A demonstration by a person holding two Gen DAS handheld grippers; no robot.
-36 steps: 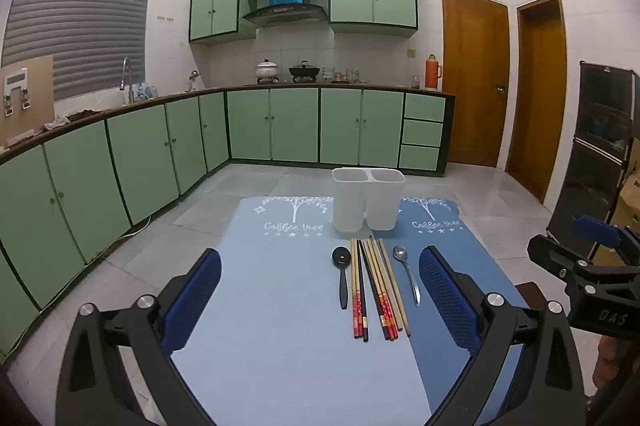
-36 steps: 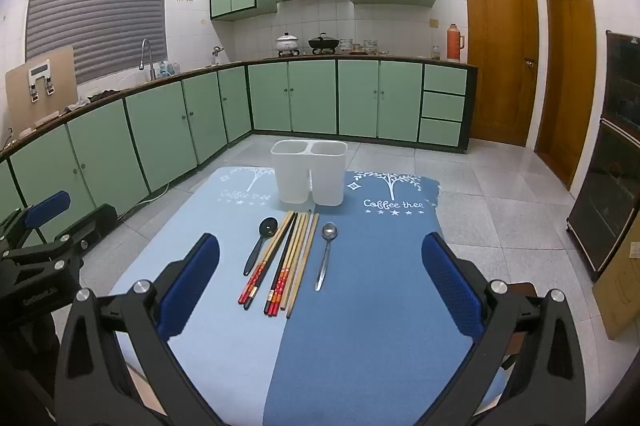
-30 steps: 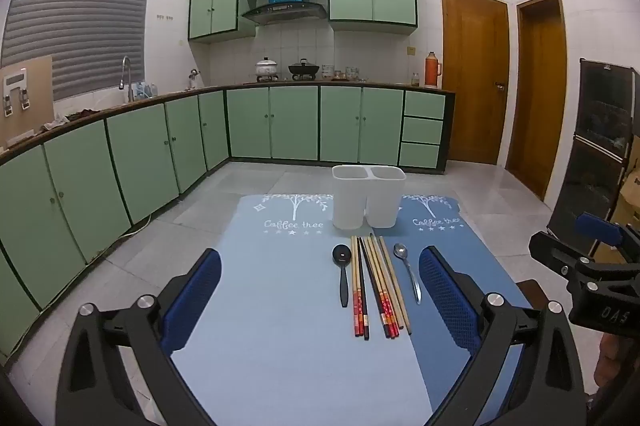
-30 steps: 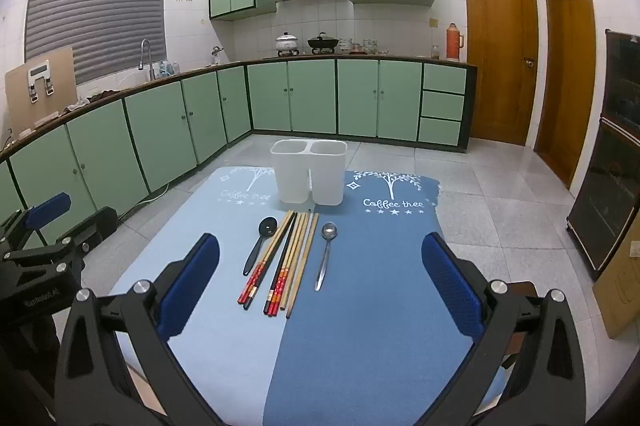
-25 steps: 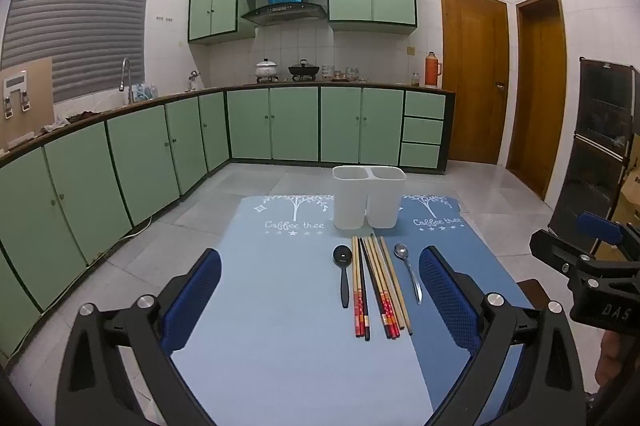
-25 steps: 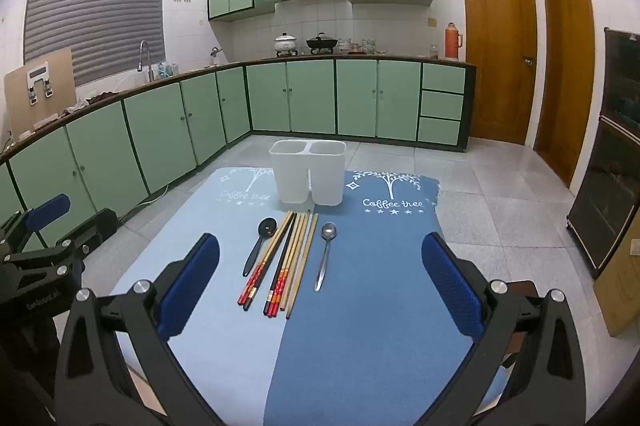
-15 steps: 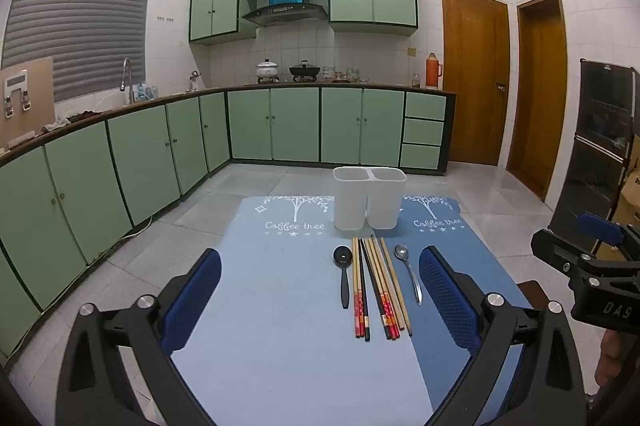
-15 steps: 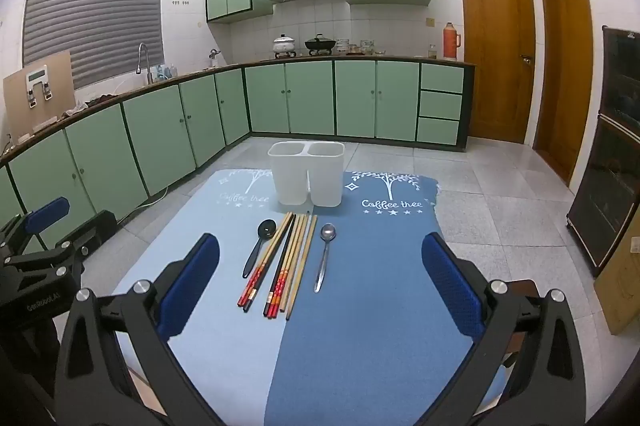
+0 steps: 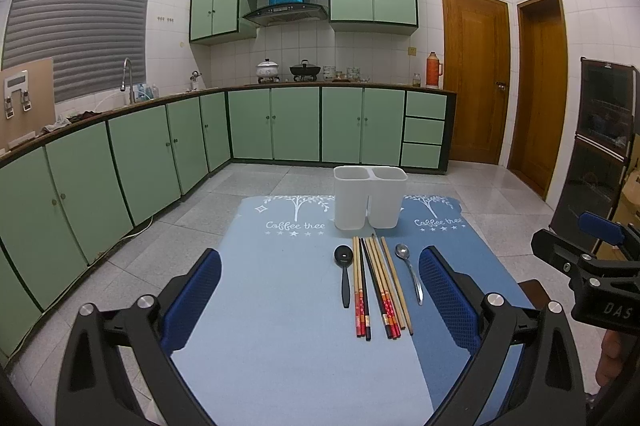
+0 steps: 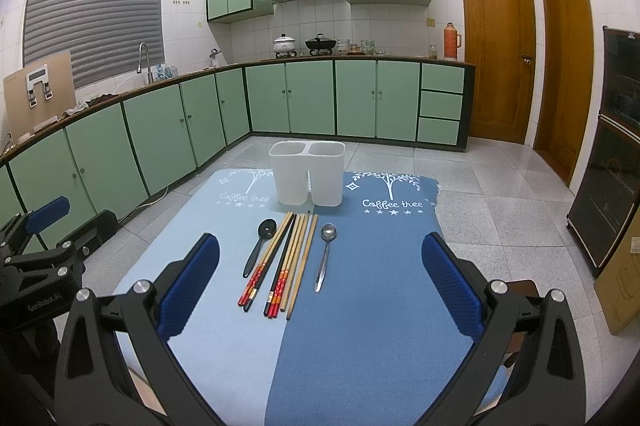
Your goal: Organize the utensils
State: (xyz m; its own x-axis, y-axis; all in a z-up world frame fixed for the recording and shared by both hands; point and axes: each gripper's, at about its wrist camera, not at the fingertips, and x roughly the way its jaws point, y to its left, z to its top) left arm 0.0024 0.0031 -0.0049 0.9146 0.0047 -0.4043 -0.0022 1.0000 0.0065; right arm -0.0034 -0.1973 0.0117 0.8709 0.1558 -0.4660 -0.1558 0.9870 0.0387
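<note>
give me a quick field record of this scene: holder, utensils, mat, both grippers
holder: white two-compartment holder, upright at the far end of the mat, nothing visible inside
black spoon: flat on the mat, leftmost of the row
chopsticks: bundle lying flat between the two spoons
metal spoon: flat, right of the chopsticks
mat: two-tone blue mat, light left half, darker right half
left hand-held gripper: open, holding nothing, short of the utensils
right hand-held gripper: open, holding nothing
progress: no utensil in the holder yet

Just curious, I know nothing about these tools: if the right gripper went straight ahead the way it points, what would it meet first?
Probably the chopsticks lying between its open fingers, though depth is unclear.
</note>
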